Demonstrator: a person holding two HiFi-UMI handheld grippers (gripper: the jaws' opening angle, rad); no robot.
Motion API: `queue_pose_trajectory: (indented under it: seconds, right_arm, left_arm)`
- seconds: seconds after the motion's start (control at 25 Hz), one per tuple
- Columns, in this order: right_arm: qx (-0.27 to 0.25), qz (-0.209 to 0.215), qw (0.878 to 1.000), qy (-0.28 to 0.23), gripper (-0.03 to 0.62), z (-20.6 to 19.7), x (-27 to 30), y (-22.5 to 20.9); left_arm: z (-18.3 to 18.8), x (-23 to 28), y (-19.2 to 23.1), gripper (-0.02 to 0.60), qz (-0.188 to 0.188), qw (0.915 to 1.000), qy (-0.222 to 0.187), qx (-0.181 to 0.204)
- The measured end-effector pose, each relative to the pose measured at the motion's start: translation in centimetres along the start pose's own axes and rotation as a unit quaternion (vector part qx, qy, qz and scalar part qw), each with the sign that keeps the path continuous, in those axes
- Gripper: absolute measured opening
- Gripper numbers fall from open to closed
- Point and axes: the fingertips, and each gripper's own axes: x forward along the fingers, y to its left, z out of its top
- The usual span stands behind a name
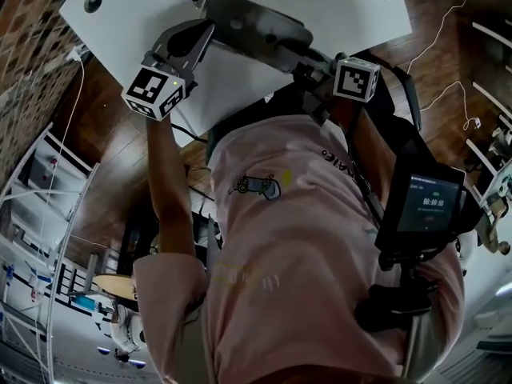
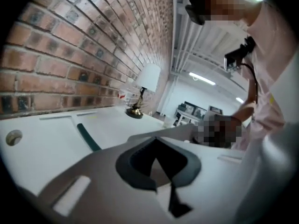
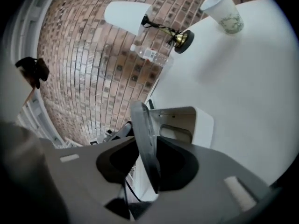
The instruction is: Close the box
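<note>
A light grey box (image 1: pixel 256 24) lies on the white table (image 1: pixel 120 10) between my two grippers. In the right gripper view its thin lid (image 3: pixel 142 134) stands up on edge beside the box body (image 3: pixel 200 125). The lid passes between the jaws of my right gripper (image 3: pixel 147 169), with a dark gap on each side of it. From the left, my left gripper (image 1: pixel 200 34) reaches up to the box edge. In its own view, part of the box (image 2: pixel 182 133) lies just past the left gripper (image 2: pixel 159 167). How its jaws stand is unclear.
A paper cup (image 3: pixel 223 12), a small lamp (image 3: pixel 180 38) and a water bottle (image 3: pixel 149 55) stand at the table's far side, by the brick wall. A dark strip (image 2: pixel 88 138) and a round hole (image 2: pixel 13 137) mark the tabletop. A screen device (image 1: pixel 432 202) hangs on the person's chest.
</note>
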Motion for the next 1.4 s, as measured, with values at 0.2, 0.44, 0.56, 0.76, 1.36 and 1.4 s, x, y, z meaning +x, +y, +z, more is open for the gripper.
queue_pose_trajectory:
  seconds: [0.2, 0.44, 0.56, 0.76, 1.36, 1.4]
  right_arm:
    - [-0.119, -0.047, 0.989, 0.075, 0.259, -1.4, 0.2, -0.3]
    - [-0.233, -0.081, 0.965, 0.089, 0.317, -1.0, -1.9, -0.1]
    - [-0.333, -0.118, 0.927, 0.125, 0.363, -1.3, -3.2, -0.9]
    - [-0.299, -0.095, 0.947, 0.069, 0.077, 0.1, -3.3, -0.7]
    - [-0.030, 0.060, 0.998, 0.000, 0.016, 1.0, -1.9, 3.5]
    - [-0.012, 0.057, 0.998, 0.002, 0.017, 0.6, -1.8, 2.9]
  left_arm:
    - [-0.2, 0.1, 0.0, 0.002, 0.013, 0.9990, 0.015, 0.040]
    - [0.5, -0.1, 0.8, 0.002, 0.035, 0.9987, -0.003, 0.036]
    - [0.3, -0.2, 1.0, 0.002, 0.040, 0.9989, -0.009, 0.025]
    - [0.0, -1.2, 1.6, 0.002, 0.060, 0.9976, -0.033, -0.012]
    - [2.9, -6.4, 4.6, 0.002, 0.136, 0.9801, -0.126, -0.071]
    - [2.9, -6.3, 4.4, 0.002, 0.135, 0.9811, -0.123, -0.065]
